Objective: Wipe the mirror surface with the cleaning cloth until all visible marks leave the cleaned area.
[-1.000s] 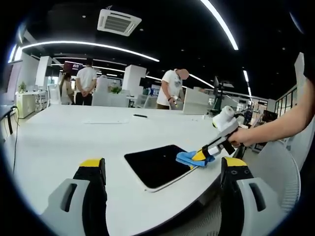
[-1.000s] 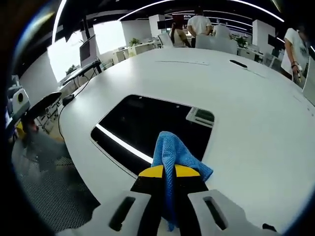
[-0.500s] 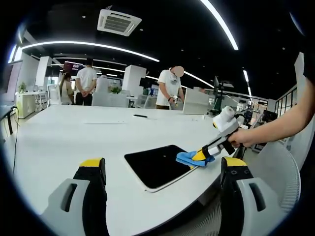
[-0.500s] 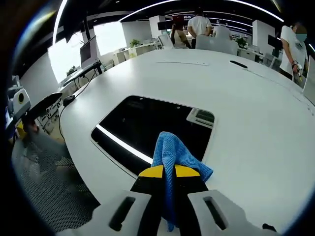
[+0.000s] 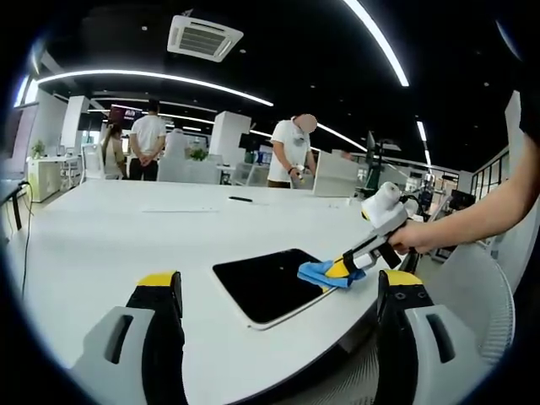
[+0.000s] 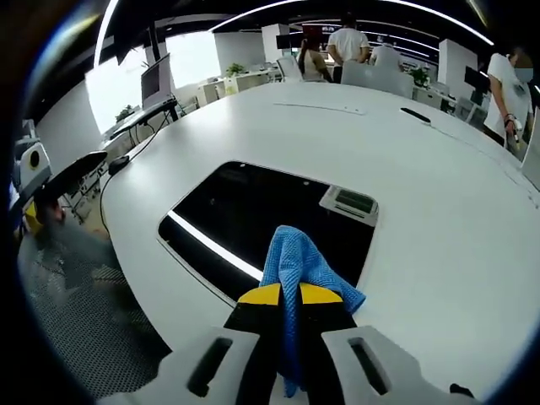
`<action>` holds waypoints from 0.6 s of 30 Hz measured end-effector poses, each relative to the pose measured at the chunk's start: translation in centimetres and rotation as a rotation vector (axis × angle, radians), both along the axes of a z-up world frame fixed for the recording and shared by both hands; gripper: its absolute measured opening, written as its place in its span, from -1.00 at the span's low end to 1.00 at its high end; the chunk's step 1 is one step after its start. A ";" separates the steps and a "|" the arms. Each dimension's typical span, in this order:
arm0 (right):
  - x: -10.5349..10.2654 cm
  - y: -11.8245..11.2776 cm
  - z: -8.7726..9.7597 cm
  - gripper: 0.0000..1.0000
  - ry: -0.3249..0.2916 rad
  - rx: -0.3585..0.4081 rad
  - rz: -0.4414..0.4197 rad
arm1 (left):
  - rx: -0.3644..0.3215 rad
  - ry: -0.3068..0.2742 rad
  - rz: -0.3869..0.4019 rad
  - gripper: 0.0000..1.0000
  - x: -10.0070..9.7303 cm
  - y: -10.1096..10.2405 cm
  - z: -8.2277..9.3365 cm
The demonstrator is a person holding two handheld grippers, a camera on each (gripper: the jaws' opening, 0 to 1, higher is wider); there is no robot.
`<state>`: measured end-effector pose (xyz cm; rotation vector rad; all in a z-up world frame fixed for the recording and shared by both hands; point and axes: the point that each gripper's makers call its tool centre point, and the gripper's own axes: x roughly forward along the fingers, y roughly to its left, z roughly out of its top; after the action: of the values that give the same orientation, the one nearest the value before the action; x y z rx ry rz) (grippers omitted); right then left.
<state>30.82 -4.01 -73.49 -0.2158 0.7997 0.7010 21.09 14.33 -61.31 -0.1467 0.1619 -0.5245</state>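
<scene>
A dark rectangular mirror [image 5: 268,283] [image 6: 261,221] lies flat on the white table [image 5: 126,236], reflecting ceiling lights. My right gripper [image 6: 292,291] is shut on a blue cleaning cloth [image 6: 297,263], which rests at the mirror's near edge. From the left gripper view the right gripper [image 5: 344,268] presses the blue cloth [image 5: 321,273] on the mirror's right corner, held by a person's hand [image 5: 407,239]. My left gripper [image 5: 278,283] hovers open above the table's near edge, nothing between its jaws, well short of the mirror.
Several people [image 5: 148,143] stand at the far side of the white table [image 6: 439,219]. A black pen-like object [image 5: 240,199] lies far back on it. Desks and a mesh chair [image 6: 76,278] stand beyond the table's edge.
The right gripper with the cloth has slid slightly further over the mirror's corner. The left gripper has stayed still.
</scene>
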 end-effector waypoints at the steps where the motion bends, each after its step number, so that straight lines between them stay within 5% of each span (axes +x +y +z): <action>1: 0.0 0.2 0.0 -1.00 0.001 0.002 0.003 | 0.000 0.000 0.000 0.90 0.0 0.0 0.0; 18: -0.9 6.9 0.0 -1.00 0.013 0.070 0.071 | -0.002 -0.002 0.002 0.90 0.1 0.1 0.0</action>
<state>29.94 2.92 -73.47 -0.1767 0.7819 0.7969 21.16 14.39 -61.26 -0.1483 0.1592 -0.5231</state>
